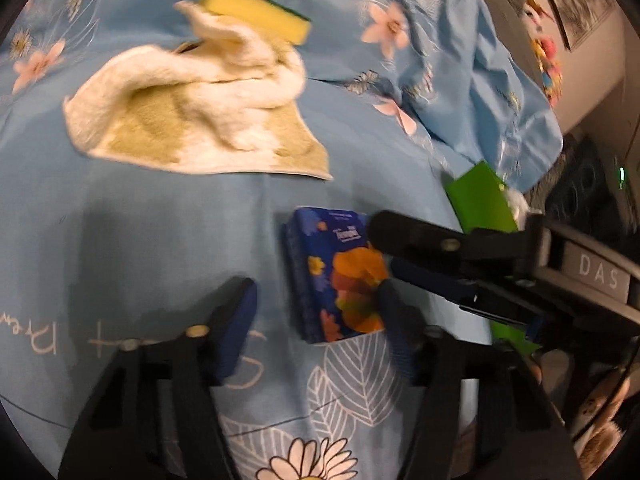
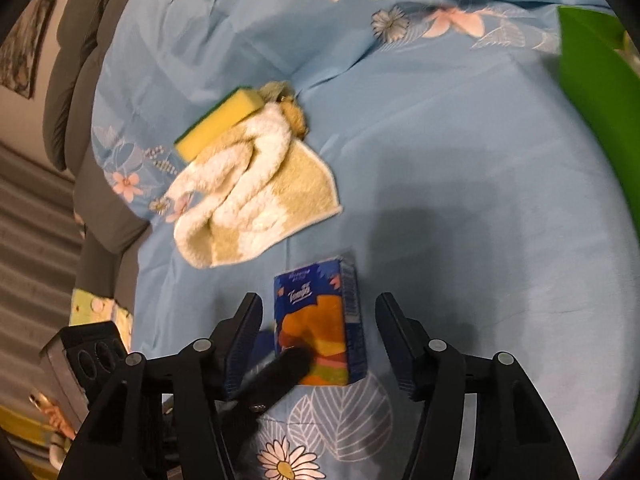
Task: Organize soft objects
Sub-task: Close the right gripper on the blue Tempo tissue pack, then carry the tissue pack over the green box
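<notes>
A dark blue tissue pack [image 1: 332, 276] [image 2: 320, 320] with orange flowers lies on the light blue floral sheet [image 1: 160, 240]. My left gripper [image 1: 316, 316] is open around the pack. Its right finger touches the pack's edge and its left pad stands clear of it. My right gripper [image 2: 320, 328] straddles the same pack with a gap on each side, open. In the left wrist view the right gripper [image 1: 384, 248] reaches in from the right. One left gripper finger [image 2: 288, 364] lies across the pack's near corner. A crumpled white and olive towel [image 1: 192, 120] [image 2: 256, 196] lies farther away, against a yellow sponge [image 1: 256, 8] [image 2: 220, 124].
A bright green box [image 1: 480, 204] [image 2: 592, 92] stands at the sheet's right side. Grey cushions [image 2: 80, 80] border the sheet on the left in the right wrist view. The sheet bunches into folds [image 1: 460, 80] at the far right.
</notes>
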A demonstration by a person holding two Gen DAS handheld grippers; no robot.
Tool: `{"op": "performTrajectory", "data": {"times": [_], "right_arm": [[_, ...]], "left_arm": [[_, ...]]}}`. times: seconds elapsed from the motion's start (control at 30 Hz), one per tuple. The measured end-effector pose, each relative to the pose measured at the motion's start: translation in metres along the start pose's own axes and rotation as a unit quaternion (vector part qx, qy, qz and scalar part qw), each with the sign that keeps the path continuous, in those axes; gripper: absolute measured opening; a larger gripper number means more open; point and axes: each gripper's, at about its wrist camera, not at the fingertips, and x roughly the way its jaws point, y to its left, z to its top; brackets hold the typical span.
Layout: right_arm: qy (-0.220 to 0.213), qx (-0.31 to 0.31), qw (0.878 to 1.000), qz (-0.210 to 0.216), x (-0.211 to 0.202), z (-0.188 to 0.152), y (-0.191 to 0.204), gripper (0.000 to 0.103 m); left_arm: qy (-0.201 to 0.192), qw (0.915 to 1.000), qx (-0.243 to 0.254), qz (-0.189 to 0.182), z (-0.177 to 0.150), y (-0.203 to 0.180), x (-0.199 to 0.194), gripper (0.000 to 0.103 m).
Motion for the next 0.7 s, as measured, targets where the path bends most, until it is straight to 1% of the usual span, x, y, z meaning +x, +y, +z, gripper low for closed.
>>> {"op": "performTrajectory", "data": {"times": [0.07, 0.1, 0.13, 0.17, 0.23, 0.37, 0.47, 0.53, 0.63, 0.7], "right_arm": [[0.013, -0.002, 1.000, -0.001, 0.009, -0.003, 0.001, 0.060], [0.019, -0.002, 1.000, 0.000, 0.012, -0.003, 0.000, 0.058], [0.026, 0.000, 1.000, -0.001, 0.016, -0.004, -0.002, 0.057], [0.021, -0.001, 1.000, -0.008, 0.016, -0.004, -0.002, 0.053], [0.019, -0.006, 1.000, -0.011, 0.014, -0.003, 0.000, 0.052], [-0.004, -0.004, 1.000, 0.007, -0.003, 0.001, 0.000, 0.052], [-0.033, -0.005, 0.999, 0.022, -0.026, 0.007, -0.001, 0.052], [-0.061, -0.004, 0.998, 0.030, -0.047, 0.009, -0.003, 0.052], [-0.104, 0.002, 0.994, 0.034, -0.079, 0.014, -0.010, 0.052], [-0.129, 0.012, 0.991, 0.039, -0.097, 0.017, -0.019, 0.052]], "left_arm": [[-0.004, 0.9997, 0.024, 0.005, -0.004, -0.009, 0.004, 0.038], [-0.006, 0.9996, 0.029, -0.003, -0.004, -0.011, 0.005, 0.037], [-0.007, 0.9994, 0.031, -0.012, -0.003, -0.013, 0.006, 0.037], [-0.005, 0.9995, 0.029, -0.014, -0.003, -0.013, 0.007, 0.036], [-0.009, 0.9994, 0.032, -0.006, -0.002, -0.015, 0.008, 0.035], [-0.024, 0.9986, 0.045, 0.011, 0.005, -0.030, 0.001, 0.034], [-0.046, 0.9962, 0.072, 0.013, 0.009, -0.048, -0.008, 0.034], [-0.061, 0.9939, 0.091, 0.013, 0.013, -0.063, -0.013, 0.034], [-0.079, 0.9903, 0.114, 0.002, 0.020, -0.089, -0.017, 0.034], [-0.094, 0.9858, 0.139, -0.006, 0.024, -0.111, -0.017, 0.034]]}}
